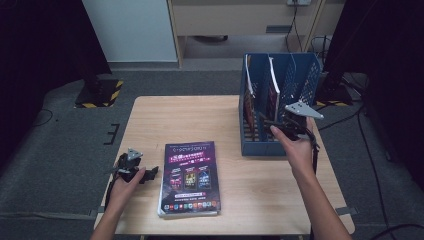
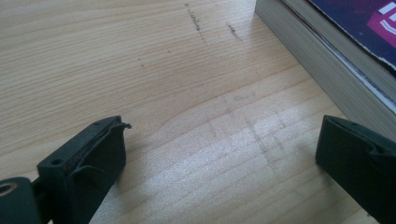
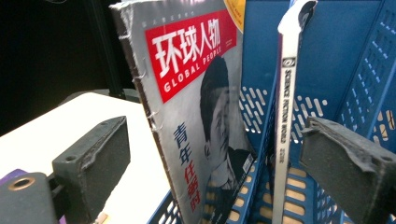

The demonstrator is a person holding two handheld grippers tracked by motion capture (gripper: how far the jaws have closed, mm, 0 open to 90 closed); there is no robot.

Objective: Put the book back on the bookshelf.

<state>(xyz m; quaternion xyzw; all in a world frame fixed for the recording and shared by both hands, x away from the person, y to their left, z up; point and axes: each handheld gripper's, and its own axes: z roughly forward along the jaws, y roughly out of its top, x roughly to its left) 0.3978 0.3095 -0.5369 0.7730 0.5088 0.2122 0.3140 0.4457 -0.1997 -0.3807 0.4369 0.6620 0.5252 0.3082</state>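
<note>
A stack of magazines with a purple cover (image 1: 190, 175) lies flat near the table's front middle; its paper edge (image 2: 327, 60) is in the left gripper view. My left gripper (image 1: 149, 173) (image 2: 219, 144) rests low on the wood just left of that stack, open and holding nothing. At the right stands a blue file rack (image 1: 305, 65) (image 3: 345, 46). In it stand a red-titled magazine (image 3: 187, 93) (image 1: 248, 100) and a white-spined one (image 3: 287, 93) (image 1: 272, 90). My right gripper (image 1: 267, 122) (image 3: 215, 128) is open at the rack's front, its jaws to either side of the two upright magazines.
The wooden table (image 1: 175, 115) (image 2: 140, 70) is bare at its back left. Grey carpet surrounds it, with a yellow-and-black striped stand base (image 1: 100, 92) on the floor at the far left and cables (image 1: 360, 115) on the right.
</note>
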